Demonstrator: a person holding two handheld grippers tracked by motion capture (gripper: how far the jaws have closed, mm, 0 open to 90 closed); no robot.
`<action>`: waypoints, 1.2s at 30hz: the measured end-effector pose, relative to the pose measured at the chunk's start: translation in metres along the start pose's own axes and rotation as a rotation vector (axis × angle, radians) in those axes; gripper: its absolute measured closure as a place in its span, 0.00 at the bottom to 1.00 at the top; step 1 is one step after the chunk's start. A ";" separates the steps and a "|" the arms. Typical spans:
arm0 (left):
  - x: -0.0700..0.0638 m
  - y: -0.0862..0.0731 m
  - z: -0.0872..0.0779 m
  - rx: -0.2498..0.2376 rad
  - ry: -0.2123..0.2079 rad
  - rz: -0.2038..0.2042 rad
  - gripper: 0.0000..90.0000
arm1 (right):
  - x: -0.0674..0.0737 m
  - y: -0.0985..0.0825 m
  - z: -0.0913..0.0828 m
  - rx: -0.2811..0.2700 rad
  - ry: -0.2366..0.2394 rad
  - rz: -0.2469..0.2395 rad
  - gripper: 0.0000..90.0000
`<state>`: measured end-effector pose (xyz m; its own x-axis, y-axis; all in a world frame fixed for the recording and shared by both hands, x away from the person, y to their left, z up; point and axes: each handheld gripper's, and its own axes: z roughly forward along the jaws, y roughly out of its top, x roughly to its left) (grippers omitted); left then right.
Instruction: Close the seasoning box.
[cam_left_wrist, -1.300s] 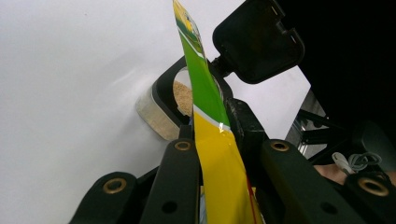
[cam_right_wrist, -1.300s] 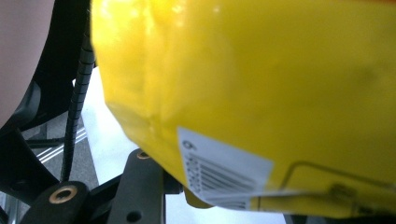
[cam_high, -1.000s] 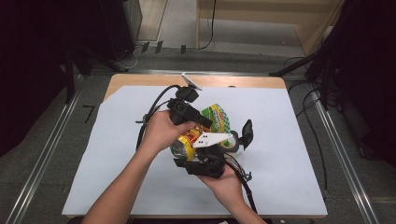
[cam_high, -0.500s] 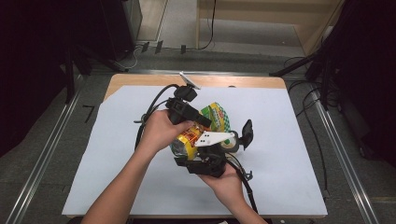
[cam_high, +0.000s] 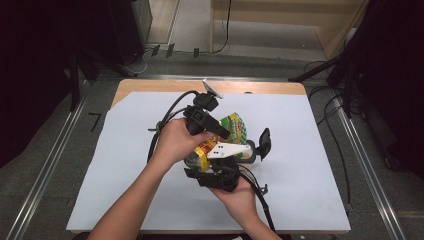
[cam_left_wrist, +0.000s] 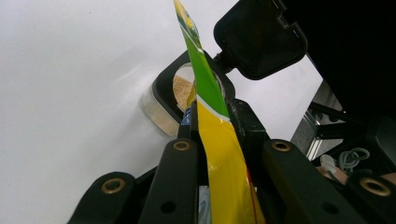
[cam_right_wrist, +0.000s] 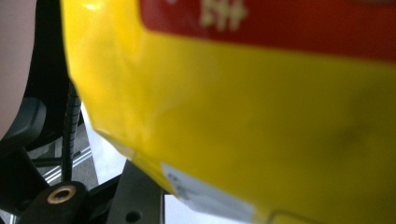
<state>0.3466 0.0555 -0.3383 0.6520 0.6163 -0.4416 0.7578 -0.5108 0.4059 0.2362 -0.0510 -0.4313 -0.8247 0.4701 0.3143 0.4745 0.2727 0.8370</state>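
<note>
From the high view, I hold a yellow and green snack bag (cam_high: 227, 134) over the middle of the white tabletop (cam_high: 310, 165), my left hand-held gripper (cam_high: 212, 131) coming in from the left and my right hand-held gripper (cam_high: 220, 170) from the near side. Just right of the bag sits a small clear container (cam_high: 246, 151) with its black lid (cam_high: 264, 143) flipped up. In the left gripper view, my jaws are narrow and clamped on the bag's edge (cam_left_wrist: 219, 154), with the container's mouth (cam_left_wrist: 183, 93) straight beyond it, crumbs inside. In the right gripper view, the bag's yellow face (cam_right_wrist: 261, 121) sits right against the camera; I cannot tell whether these jaws pinch it. If I tilt carelessly, the thin film could slide from my left grip, or the contents could miss the small mouth and scatter across the tabletop.
</note>
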 end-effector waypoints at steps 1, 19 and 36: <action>0.000 0.001 0.000 0.007 -0.005 -0.005 0.91 | 0.000 0.000 0.000 -0.002 0.000 0.002 0.69; -0.011 0.020 0.007 0.080 0.030 0.005 0.91 | -0.006 0.000 -0.008 -0.059 0.006 0.046 0.71; -0.010 0.021 0.008 0.088 0.029 0.003 0.91 | -0.006 0.001 -0.008 -0.055 0.016 0.046 0.71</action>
<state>0.3562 0.0342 -0.3317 0.6543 0.6314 -0.4163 0.7559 -0.5625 0.3349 0.2396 -0.0606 -0.4285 -0.8075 0.4676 0.3596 0.4947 0.2047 0.8446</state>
